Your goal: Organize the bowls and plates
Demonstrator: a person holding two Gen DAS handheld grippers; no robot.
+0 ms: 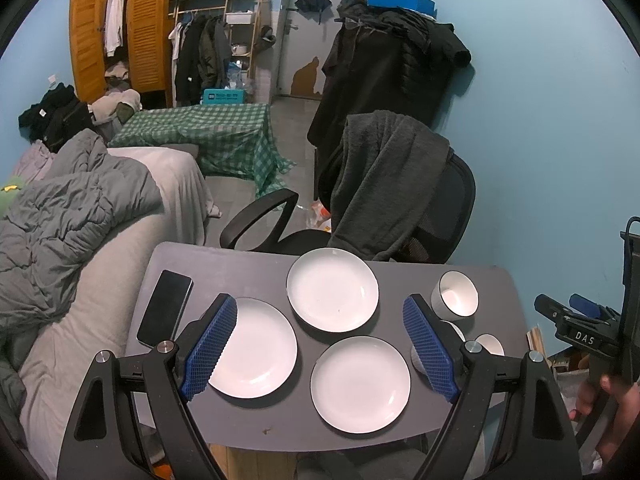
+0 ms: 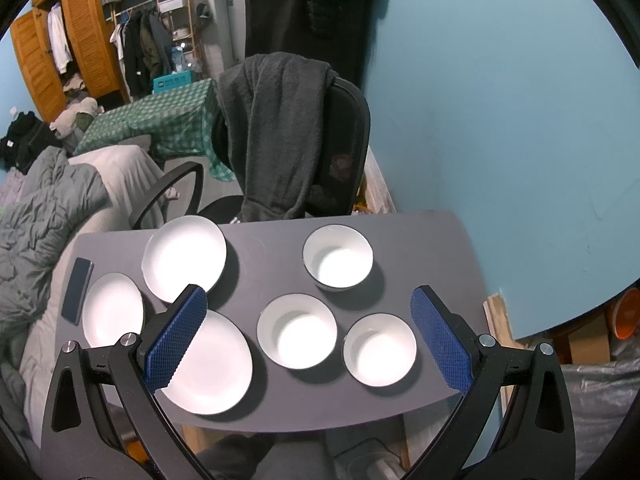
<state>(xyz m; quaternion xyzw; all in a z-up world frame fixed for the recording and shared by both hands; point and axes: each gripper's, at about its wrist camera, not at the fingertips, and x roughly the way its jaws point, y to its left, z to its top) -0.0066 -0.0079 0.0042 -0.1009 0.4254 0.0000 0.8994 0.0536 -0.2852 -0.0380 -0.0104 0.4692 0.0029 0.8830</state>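
Left wrist view: a grey desk (image 1: 256,268) stands against a blue wall (image 1: 540,120), with an office chair (image 1: 452,204) draped in a dark garment (image 1: 384,184) behind it and a bed (image 1: 80,240) at its left side. Three white plates lie on the desk's left half, close together without touching: a far plate (image 1: 332,289), a left plate (image 1: 256,348) and a near plate (image 1: 360,384). Three white bowls stand apart on the right half, seen best in the right wrist view: a far bowl (image 2: 338,258), a middle bowl (image 2: 297,331) and a near bowl (image 2: 379,349) just beside it. A dark phone (image 1: 165,307) lies flat along the desk's left edge, beside the left plate. The left claw (image 1: 324,352) hangs above the plates, released, blue pads (image 1: 210,344) spread wide with nothing between them. The right claw (image 2: 308,338) hangs above the bowls, likewise released and holding nothing; its body shows at the right edge of the left wrist view, gripped by a hand (image 1: 612,404).
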